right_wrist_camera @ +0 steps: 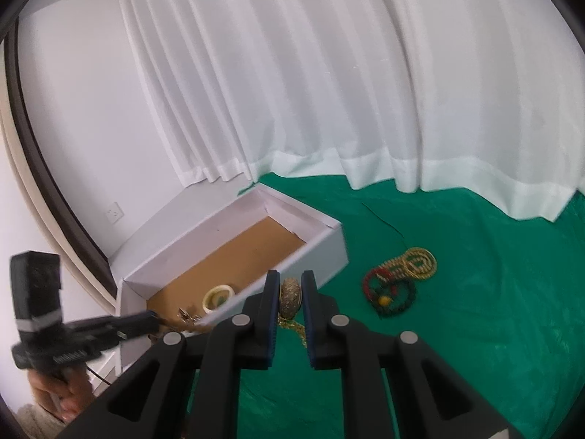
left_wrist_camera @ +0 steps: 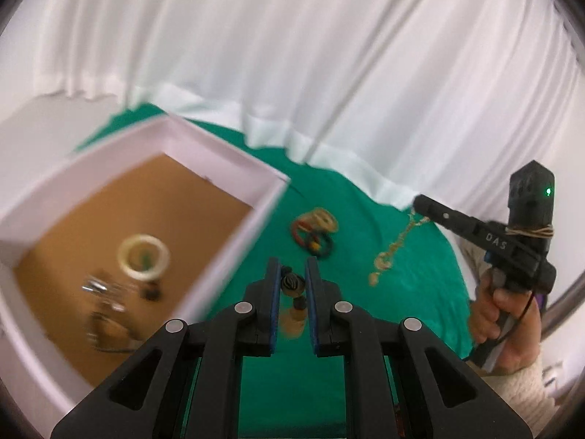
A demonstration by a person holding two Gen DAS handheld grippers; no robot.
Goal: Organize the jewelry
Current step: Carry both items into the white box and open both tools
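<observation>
A dark beaded earring (left_wrist_camera: 292,285) is pinched between the left gripper's (left_wrist_camera: 293,278) pads, the white box (left_wrist_camera: 234,168) at its 10 o'clock. The right gripper (right_wrist_camera: 290,292) clamps a gold chain's oval pendant (right_wrist_camera: 290,295). Only the left view shows the chain (left_wrist_camera: 393,248) dangling; only the right view resolves the bangle pile (right_wrist_camera: 398,278) at 3 o'clock on the green cloth (right_wrist_camera: 475,329).
</observation>
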